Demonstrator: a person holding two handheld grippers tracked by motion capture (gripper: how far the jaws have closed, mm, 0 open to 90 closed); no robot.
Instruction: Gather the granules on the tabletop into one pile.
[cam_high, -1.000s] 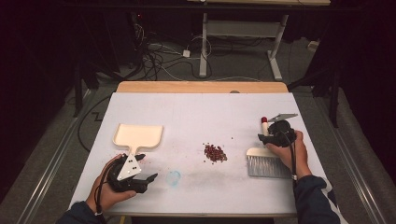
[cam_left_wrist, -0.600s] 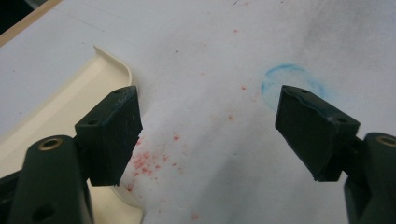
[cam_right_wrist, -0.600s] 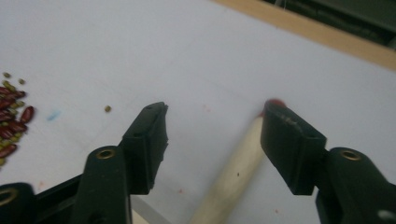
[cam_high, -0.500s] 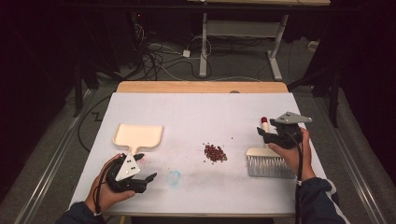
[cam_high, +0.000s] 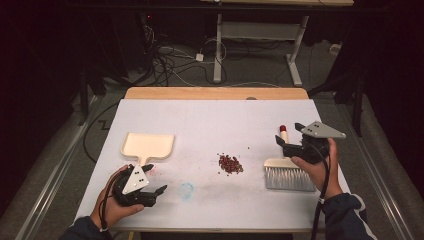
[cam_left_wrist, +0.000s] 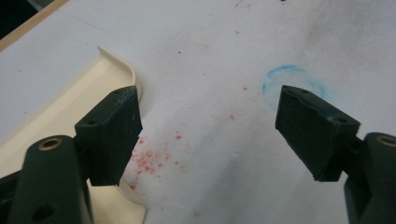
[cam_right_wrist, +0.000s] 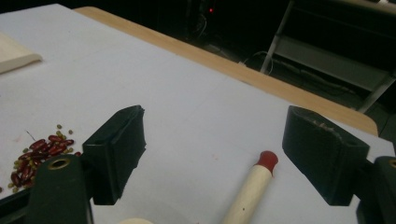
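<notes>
Left gripper (cam_high: 159, 190) wide open, empty, low over tabletop (cam_high: 215, 120) just beside dustpan (cam_high: 148, 145) handle. Right gripper (cam_high: 287, 135) gaping too, holding nothing, poised above brush (cam_high: 286, 171) handle with red tip. Beans (cam_high: 230, 163) piled between dustpan and brush.

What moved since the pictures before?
The right tool, open, drifted slightly toward the table's right edge, above the brush handle; it holds nothing. The left tool, the dustpan and the pile of beans stayed put.
</notes>
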